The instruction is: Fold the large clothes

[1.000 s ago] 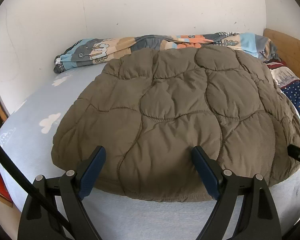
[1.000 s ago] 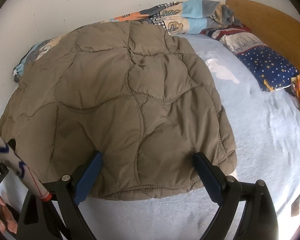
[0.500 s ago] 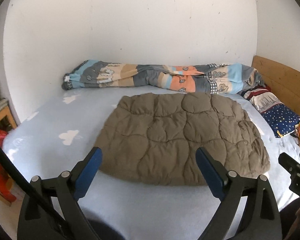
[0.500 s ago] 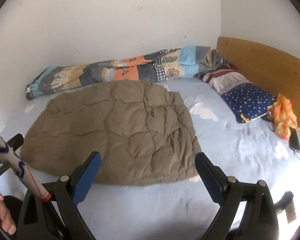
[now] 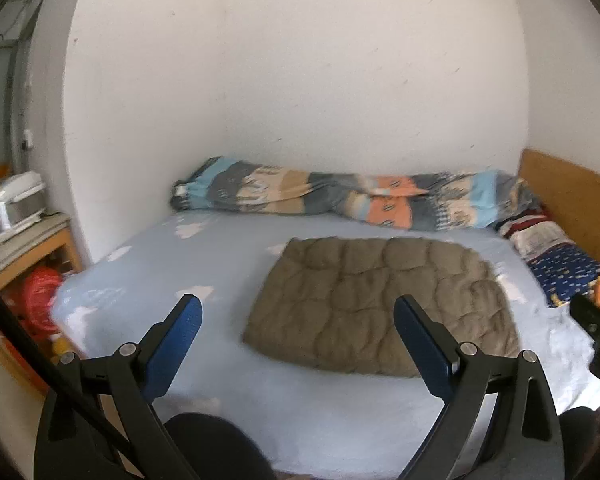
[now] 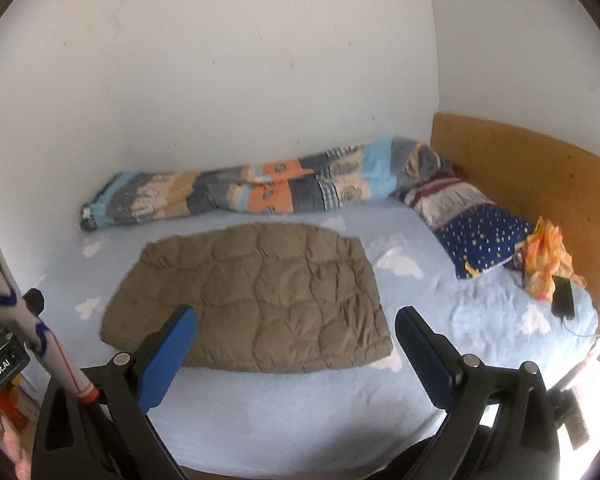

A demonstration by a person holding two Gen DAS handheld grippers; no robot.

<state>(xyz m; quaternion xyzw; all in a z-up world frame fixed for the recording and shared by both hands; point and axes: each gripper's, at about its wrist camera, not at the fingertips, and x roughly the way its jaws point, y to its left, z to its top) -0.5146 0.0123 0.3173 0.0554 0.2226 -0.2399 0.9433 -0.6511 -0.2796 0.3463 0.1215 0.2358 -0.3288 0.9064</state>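
A brown quilted jacket [image 5: 380,304] lies folded flat in a compact rectangle on the light blue bed sheet [image 5: 204,264]; it also shows in the right wrist view [image 6: 256,300]. My left gripper [image 5: 298,344] is open and empty, held back from the bed's near edge, well short of the jacket. My right gripper [image 6: 296,346] is open and empty too, equally far back. Neither touches the jacket.
A rolled patterned duvet [image 6: 252,192] lies along the back wall. Pillows [image 6: 472,228], an orange cloth [image 6: 548,260] and a phone [image 6: 564,296] sit by the wooden headboard [image 6: 540,168]. A bedside table with an appliance [image 5: 16,208] stands left, red bags [image 5: 40,300] below.
Both grippers have pulled back and up from the jacket's near edge, away from the bed. The jacket lies still and now looks small in both views.
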